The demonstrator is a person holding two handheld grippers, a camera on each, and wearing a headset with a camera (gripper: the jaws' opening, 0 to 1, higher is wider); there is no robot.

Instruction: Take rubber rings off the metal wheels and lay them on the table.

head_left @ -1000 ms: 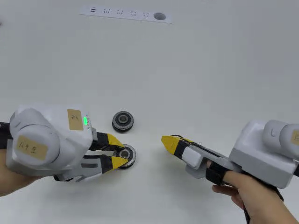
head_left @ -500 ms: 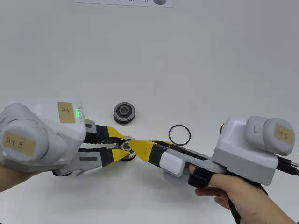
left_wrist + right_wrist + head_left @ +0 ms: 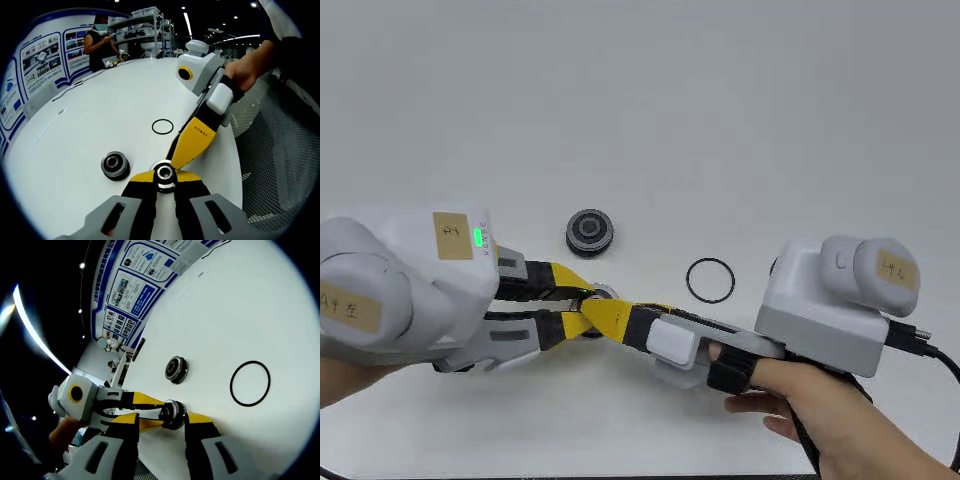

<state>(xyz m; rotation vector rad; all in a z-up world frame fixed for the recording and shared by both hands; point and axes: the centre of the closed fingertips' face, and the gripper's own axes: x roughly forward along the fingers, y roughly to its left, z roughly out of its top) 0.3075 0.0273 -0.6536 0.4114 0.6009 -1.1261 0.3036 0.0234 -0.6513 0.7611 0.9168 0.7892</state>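
Observation:
My left gripper [image 3: 582, 308] [image 3: 164, 176] is shut on a small metal wheel [image 3: 594, 299] [image 3: 164, 174] [image 3: 173, 414], held just above the table. My right gripper [image 3: 594, 314] [image 3: 167, 421] reaches in from the right. Its jaws stand on either side of that same wheel and one tip touches the rim. I cannot see whether it grips. A second wheel [image 3: 590, 231] [image 3: 115, 165] [image 3: 176, 369], with its black rubber ring on, lies a little farther back. One loose black ring [image 3: 710, 280] [image 3: 162, 126] [image 3: 250, 383] lies flat on the table to the right.
The white table [image 3: 740, 130] is bare beyond the wheels. Its near edge runs along the bottom of the head view. In the left gripper view a person [image 3: 99, 42] stands at the far end of the table, by shelves and wall posters.
My right gripper has moved left from open table to the wheel in the left gripper and now has its tips on it. The left gripper has kept its hold. The head camera has tilted down.

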